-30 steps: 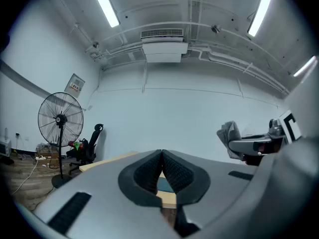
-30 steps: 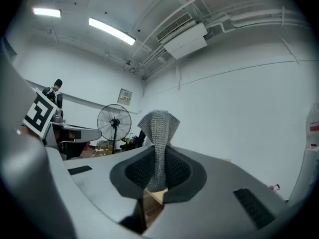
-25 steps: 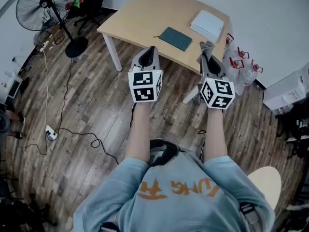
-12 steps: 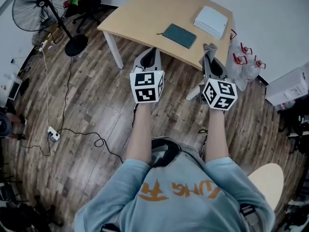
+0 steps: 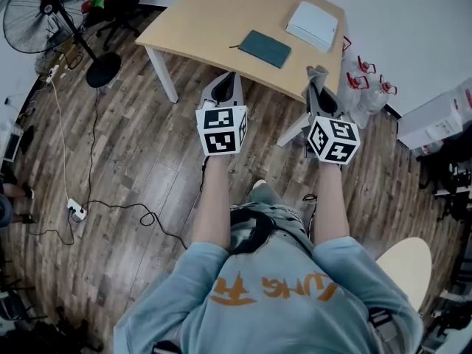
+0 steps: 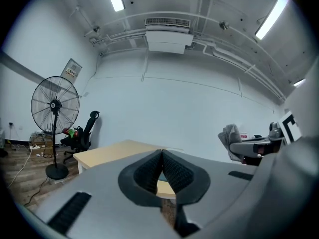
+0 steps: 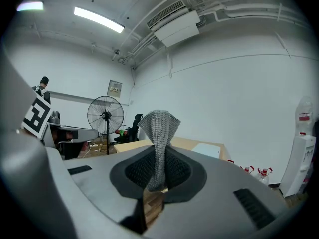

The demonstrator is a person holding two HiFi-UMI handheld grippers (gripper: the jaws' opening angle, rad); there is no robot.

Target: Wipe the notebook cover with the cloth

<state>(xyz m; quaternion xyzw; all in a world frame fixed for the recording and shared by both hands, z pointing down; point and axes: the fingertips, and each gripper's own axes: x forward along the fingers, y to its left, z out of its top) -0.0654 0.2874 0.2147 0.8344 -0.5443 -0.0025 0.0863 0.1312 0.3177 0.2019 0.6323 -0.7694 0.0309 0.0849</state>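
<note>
Cloth (image 7: pixel 159 128) sits pinched in right gripper (image 5: pixel 318 78) jaws; head view shows notebook (image 5: pixel 265 49).

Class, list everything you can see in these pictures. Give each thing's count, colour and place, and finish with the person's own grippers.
table: one, light wood, top centre of the head view
notebook: one, dark teal, flat on the table
flat box: one, white, on the table beyond the notebook
cloth: one, grey, clamped upright in the right gripper
fan: one, black, standing on the floor left of the table
bottles: at least three, clear with red caps, on the floor right of the table
power strip: one, white, on the floor at left
left gripper: one, grey, jaws together, empty
right gripper: one, grey, shut on the cloth
</note>
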